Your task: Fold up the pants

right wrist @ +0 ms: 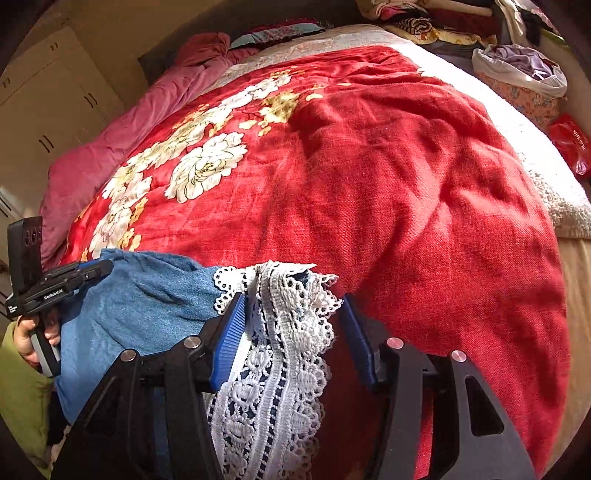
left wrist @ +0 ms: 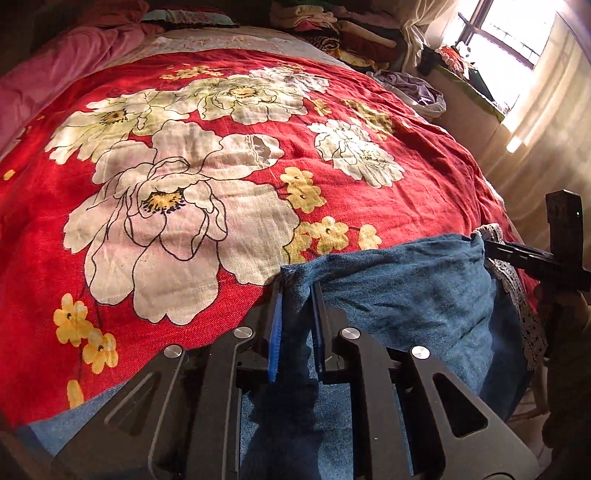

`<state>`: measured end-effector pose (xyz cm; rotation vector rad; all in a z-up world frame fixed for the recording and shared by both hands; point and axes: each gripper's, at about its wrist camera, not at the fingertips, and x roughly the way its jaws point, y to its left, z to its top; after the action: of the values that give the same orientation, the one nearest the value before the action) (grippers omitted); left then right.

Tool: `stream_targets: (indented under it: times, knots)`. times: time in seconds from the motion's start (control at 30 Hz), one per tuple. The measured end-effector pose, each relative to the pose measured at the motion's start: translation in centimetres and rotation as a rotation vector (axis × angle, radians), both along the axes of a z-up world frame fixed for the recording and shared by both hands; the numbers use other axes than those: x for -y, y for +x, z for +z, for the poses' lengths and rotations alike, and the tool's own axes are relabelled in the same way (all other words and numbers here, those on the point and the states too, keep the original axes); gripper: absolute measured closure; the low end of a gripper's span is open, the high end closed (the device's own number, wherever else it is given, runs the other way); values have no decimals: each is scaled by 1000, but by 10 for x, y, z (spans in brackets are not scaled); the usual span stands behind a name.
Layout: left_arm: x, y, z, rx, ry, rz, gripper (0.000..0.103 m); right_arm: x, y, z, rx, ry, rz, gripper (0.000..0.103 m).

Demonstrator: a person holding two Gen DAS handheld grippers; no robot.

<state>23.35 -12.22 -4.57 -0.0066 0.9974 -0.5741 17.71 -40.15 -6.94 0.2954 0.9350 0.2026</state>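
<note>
Blue denim pants [left wrist: 406, 295] with a white lace trim [right wrist: 280, 332] hang over the near edge of the bed. My left gripper [left wrist: 297, 286] is shut on the pants' upper left edge, with denim pinched between its blue pads. In the right wrist view it appears at the far left [right wrist: 107, 266], held by a hand [right wrist: 26, 339]. My right gripper [right wrist: 293, 297] stands open around the bunched lace. Its left pad [right wrist: 232, 325] touches the lace, while a gap shows beside the right pad [right wrist: 358, 339]. The left wrist view shows it at the pants' right corner [left wrist: 487, 245].
A red floral bedspread [left wrist: 184, 147] covers the bed, with a pink quilt [left wrist: 55, 74] along its left side. Piled clothes [left wrist: 332, 26] lie at the head. A basket of laundry [right wrist: 524, 70] and a red bag [right wrist: 570, 147] sit to the right. A bright window [left wrist: 509, 29] is beyond.
</note>
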Motion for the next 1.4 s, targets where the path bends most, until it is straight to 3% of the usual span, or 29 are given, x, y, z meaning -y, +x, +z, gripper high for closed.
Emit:
stream_targets:
  times: [0.03,0.1,0.27,0.37,0.47,0.57,0.63,0.7,0.77,0.83,0.93,1.1,1.4]
  knots:
    - [-1,-1,5,18,-4,9,97,-4,-2,2,13,10,26,86]
    - [-3,-4,18,68,-8,11,99,-15,-9,16,67,-58,48,86]
    - [-11,5,44,103,-60,46,102,-9,-3,57,206,-63,46,87]
    - [-3,10,38,116,13,46,102,-14,21,52,170,-114,62,87]
    - [-2,13,15,87,30,46,101,-18,45,23,64,-185,66,85]
    - [-10,15,-1,72,38,62,86,-15,51,6,47,-182,56,82]
    - [-23,14,-1,62,-18,79,75,-12,48,8,60,-168,37,75]
    - [-38,8,9,67,-35,127,73,-11,38,18,82,-189,9,64]
    - [-52,-4,25,102,-36,155,73,-8,18,34,121,-193,-23,60]
    - [-71,-22,43,128,-78,172,66,-3,-11,50,167,-168,-55,50]
    - [-99,-53,60,178,-59,237,62,-1,-57,60,185,-129,-65,49]
    - [-145,-106,62,176,-82,321,52,1,-113,49,133,-65,-92,49]
    - [-235,-167,58,144,-122,543,37,-2,-124,27,64,3,-108,49]
